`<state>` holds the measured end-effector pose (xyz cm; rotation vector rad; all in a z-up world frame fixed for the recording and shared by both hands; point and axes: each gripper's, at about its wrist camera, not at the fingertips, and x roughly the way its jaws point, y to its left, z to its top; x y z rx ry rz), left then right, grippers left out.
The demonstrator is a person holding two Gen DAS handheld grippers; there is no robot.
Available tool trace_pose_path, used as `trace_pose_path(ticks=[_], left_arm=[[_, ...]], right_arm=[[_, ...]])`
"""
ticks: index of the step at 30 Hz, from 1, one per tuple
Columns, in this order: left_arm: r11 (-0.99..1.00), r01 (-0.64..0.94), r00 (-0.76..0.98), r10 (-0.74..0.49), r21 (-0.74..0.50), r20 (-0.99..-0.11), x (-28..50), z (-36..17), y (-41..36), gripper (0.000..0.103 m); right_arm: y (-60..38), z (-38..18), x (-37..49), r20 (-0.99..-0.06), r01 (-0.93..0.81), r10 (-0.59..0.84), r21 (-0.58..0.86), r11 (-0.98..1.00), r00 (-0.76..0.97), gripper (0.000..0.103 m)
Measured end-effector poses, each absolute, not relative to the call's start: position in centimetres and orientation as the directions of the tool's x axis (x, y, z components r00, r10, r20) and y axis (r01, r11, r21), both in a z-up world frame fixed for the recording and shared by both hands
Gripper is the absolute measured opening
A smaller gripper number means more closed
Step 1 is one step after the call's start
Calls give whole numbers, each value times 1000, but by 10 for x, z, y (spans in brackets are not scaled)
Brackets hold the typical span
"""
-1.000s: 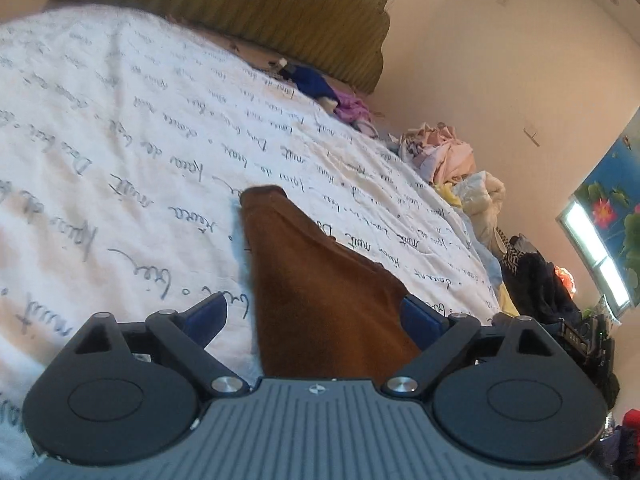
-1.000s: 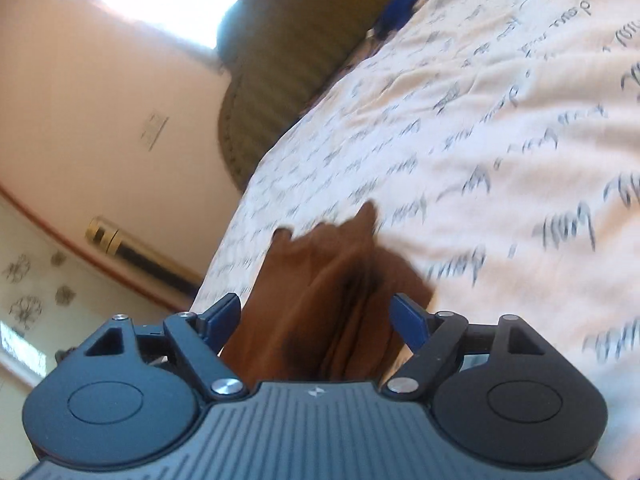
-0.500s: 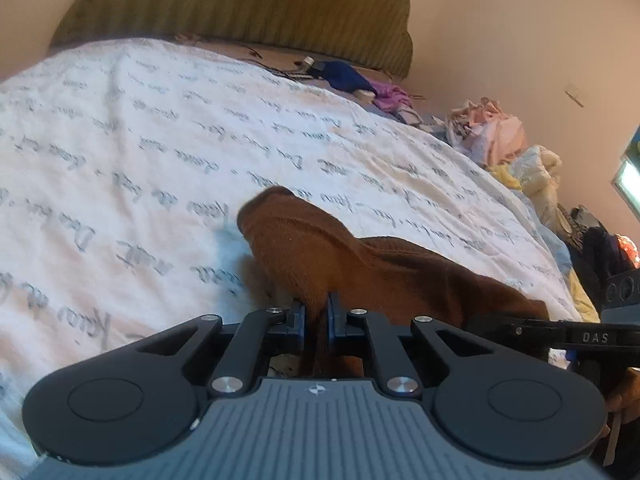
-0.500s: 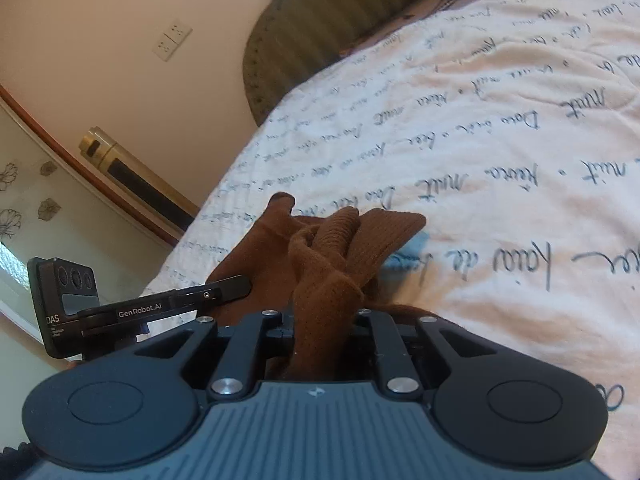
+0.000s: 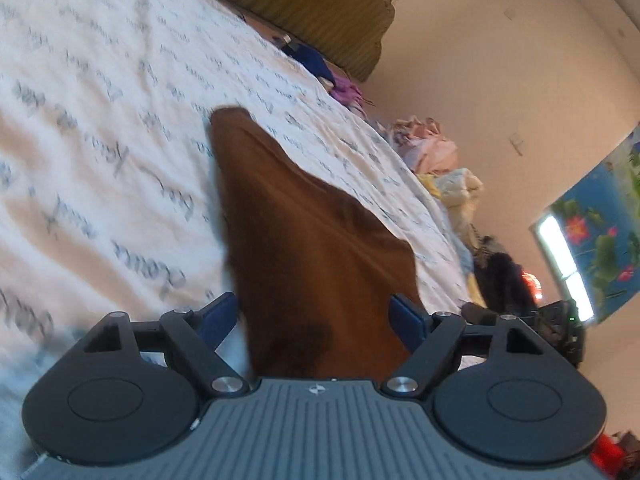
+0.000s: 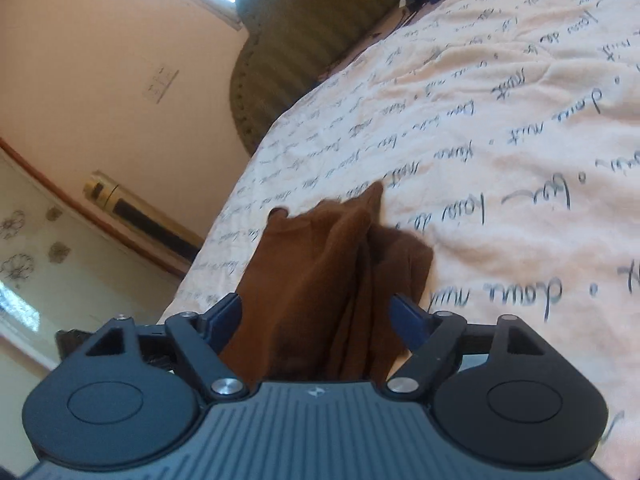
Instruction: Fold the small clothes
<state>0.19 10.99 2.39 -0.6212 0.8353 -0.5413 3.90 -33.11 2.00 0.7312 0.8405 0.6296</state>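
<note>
Now that both grippers, pinched shut on it half a second ago, have let go, left gripper (image 5: 316,320) and right gripper (image 6: 316,316) sit spread over the brown garment (image 5: 304,240) lying on the script-print bedspread (image 5: 100,140); fold likely placed.

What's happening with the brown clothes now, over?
Left gripper open. Right gripper open. Brown garment released, lying bunched on the bedspread. Nothing blocking.

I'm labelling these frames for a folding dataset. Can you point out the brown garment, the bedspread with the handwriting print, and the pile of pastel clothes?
brown garment (image 5: 304,248): left wrist view, middle of the cloth.
bedspread (image 6: 520,128): right wrist view, bare printed part.
pile of pastel clothes (image 5: 432,152): left wrist view, pink top.
</note>
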Motion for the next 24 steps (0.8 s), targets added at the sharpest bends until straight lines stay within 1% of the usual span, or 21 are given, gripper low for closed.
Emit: trace_pose_path(ticks=[2, 3, 4, 5, 6, 7, 8, 9, 10, 12, 13, 14, 15, 16, 17, 18, 19, 20, 21, 22, 24], left_arm=[[697, 183, 519, -668, -694, -534, 2, 14, 99, 72], [725, 166, 505, -644, -668, -574, 6, 7, 90, 54], [749, 148, 492, -622, -646, -609, 9, 2, 85, 23], [763, 125, 485, -605, -634, -632, 11, -2, 83, 22], [770, 113, 494, -592, -628, -637, 10, 0, 85, 20], [784, 124, 517, -575, -608, -635, 6, 8, 87, 19], [801, 147, 546, -555, -580, -627, -1, 17, 88, 19], [820, 175, 568, -536, -545, -625, -6, 25, 89, 19], [838, 192, 570, -519, -511, -637, -8, 28, 87, 22], [906, 195, 582, -416, -376, -699, -8, 22, 75, 31], [928, 205, 602, -371, -311, -707, -12, 19, 69, 43], [944, 212, 632, -330, -252, -701, -19, 19, 64, 48], [956, 210, 660, -293, -205, -692, -27, 25, 61, 58], [962, 209, 688, -271, -174, -673, -35, 32, 59, 62], [967, 209, 732, -255, -148, -632, -47, 45, 62, 63], [968, 213, 768, -248, -130, -591, -55, 55, 62, 70], [969, 221, 804, -244, -108, -542, -60, 66, 61, 81], [970, 230, 836, -236, -74, -495, -64, 77, 56, 87], [970, 240, 851, -232, -43, -472, -62, 81, 48, 88], [968, 249, 855, -228, -18, -465, -57, 84, 35, 86], [956, 292, 826, -267, -29, -497, -39, 80, 8, 84]], right_arm=[[-324, 14, 31, -439, -199, 759, 788, 582, 482, 81], [-316, 9, 29, -441, -197, 776, 799, 568, 451, 81], [-307, 3, 31, -454, -189, 784, 802, 566, 424, 80], [-298, -1, 31, -472, -184, 777, 794, 580, 416, 71], [-289, -3, 31, -489, -199, 771, 776, 598, 407, 54], [-282, -3, 30, -502, -209, 772, 768, 605, 389, 13], [-277, -1, 27, -494, -226, 780, 769, 598, 385, 13], [-274, 4, 22, -476, -264, 788, 762, 591, 390, 13], [-272, 8, 17, -471, -286, 789, 753, 593, 395, 13], [-267, 5, 15, -509, -286, 762, 720, 632, 401, 13], [-266, -4, 17, -540, -261, 740, 707, 657, 400, 17], [-268, -12, 20, -534, -241, 748, 725, 645, 394, 19], [-275, -16, 21, -506, -211, 767, 763, 611, 395, 19], [-282, -14, 20, -497, -170, 769, 785, 596, 403, 22], [-289, -6, 16, -497, -147, 754, 786, 601, 429, 29], [-295, 5, 10, -486, -152, 730, 773, 616, 481, 30], [-300, 20, 3, -469, -174, 691, 745, 644, 549, 32], [-302, 35, -1, -454, -190, 648, 711, 677, 612, 33], [-300, 48, -1, -438, -201, 615, 684, 701, 656, 33], [-293, 59, 5, -419, -221, 609, 672, 707, 674, 35], [-273, 71, 25, -393, -263, 649, 685, 679, 652, 42]])
